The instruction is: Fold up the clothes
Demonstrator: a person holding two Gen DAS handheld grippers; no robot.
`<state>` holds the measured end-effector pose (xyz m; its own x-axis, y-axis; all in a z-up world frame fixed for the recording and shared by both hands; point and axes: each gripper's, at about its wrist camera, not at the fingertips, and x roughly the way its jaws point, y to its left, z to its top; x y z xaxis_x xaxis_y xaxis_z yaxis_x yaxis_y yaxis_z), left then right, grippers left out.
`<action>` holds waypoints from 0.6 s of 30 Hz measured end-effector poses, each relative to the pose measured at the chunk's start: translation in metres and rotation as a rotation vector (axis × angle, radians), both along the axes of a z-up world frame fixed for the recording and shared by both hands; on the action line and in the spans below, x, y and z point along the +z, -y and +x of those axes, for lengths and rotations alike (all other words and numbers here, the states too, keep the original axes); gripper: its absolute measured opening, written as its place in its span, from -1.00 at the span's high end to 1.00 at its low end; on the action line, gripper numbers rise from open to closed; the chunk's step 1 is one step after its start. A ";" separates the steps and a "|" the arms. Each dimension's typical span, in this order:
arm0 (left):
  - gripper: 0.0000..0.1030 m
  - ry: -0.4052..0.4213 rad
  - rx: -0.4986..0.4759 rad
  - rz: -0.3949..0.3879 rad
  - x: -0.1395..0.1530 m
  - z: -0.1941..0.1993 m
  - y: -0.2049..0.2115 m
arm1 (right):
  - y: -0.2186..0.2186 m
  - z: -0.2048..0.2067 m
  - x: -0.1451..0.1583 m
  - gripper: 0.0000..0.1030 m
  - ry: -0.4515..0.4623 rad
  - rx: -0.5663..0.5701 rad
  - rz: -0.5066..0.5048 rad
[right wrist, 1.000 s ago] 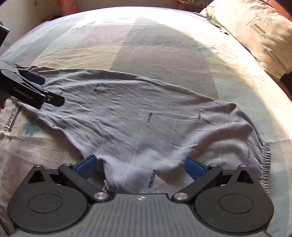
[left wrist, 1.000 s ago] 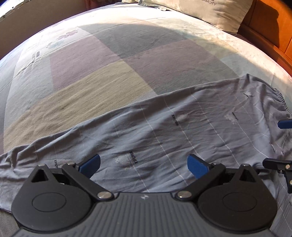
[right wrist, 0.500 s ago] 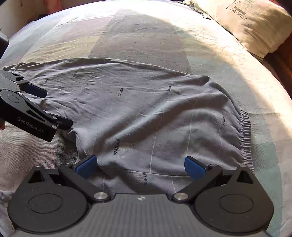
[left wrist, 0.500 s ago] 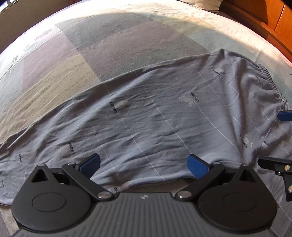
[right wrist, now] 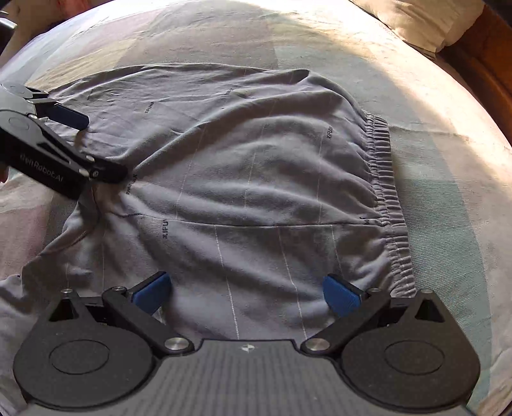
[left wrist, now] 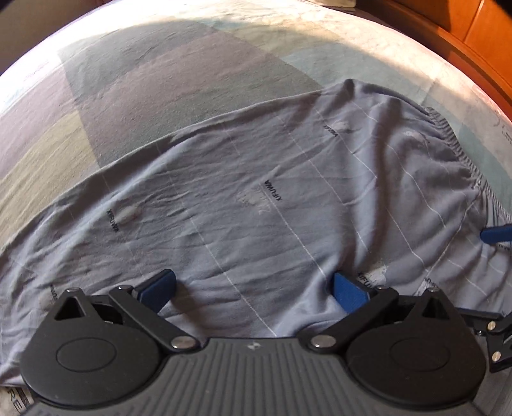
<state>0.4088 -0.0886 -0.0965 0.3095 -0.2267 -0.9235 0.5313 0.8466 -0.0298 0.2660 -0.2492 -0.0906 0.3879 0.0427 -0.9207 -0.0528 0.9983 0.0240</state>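
Observation:
A pair of grey trousers [left wrist: 256, 204] with thin white lines and small dark lettering lies spread on the bed, also in the right wrist view [right wrist: 256, 179]. Its elastic waistband [right wrist: 384, 179] is at the right. My left gripper [left wrist: 252, 288] is open and low over the cloth at the crotch; it also shows in the right wrist view [right wrist: 96, 147]. My right gripper [right wrist: 244, 288] is open, its blue pads [right wrist: 150, 291] down over the seat near the waistband. One of its pads [left wrist: 496, 233] shows at the right edge of the left wrist view.
The bed sheet [left wrist: 179, 83] has large blocks of grey, mauve and tan. A cream pillow [right wrist: 425, 22] lies at the far right. An orange wooden bed frame [left wrist: 464, 35] runs along the far right side.
Both grippers have moved in closer and lower over the trousers, toward the waistband end. The cloth has bunched up between them. Both stay open.

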 end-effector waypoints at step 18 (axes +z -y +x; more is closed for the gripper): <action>-0.97 -0.045 -0.083 -0.262 -0.004 0.036 0.064 | 0.004 -0.020 -0.003 -1.00 0.055 0.136 0.010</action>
<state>0.4444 -0.1523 -0.1004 0.2398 -0.4825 -0.8424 0.5920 0.7604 -0.2670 0.2456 -0.2530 -0.0931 0.4280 0.1071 -0.8974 -0.1890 0.9816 0.0271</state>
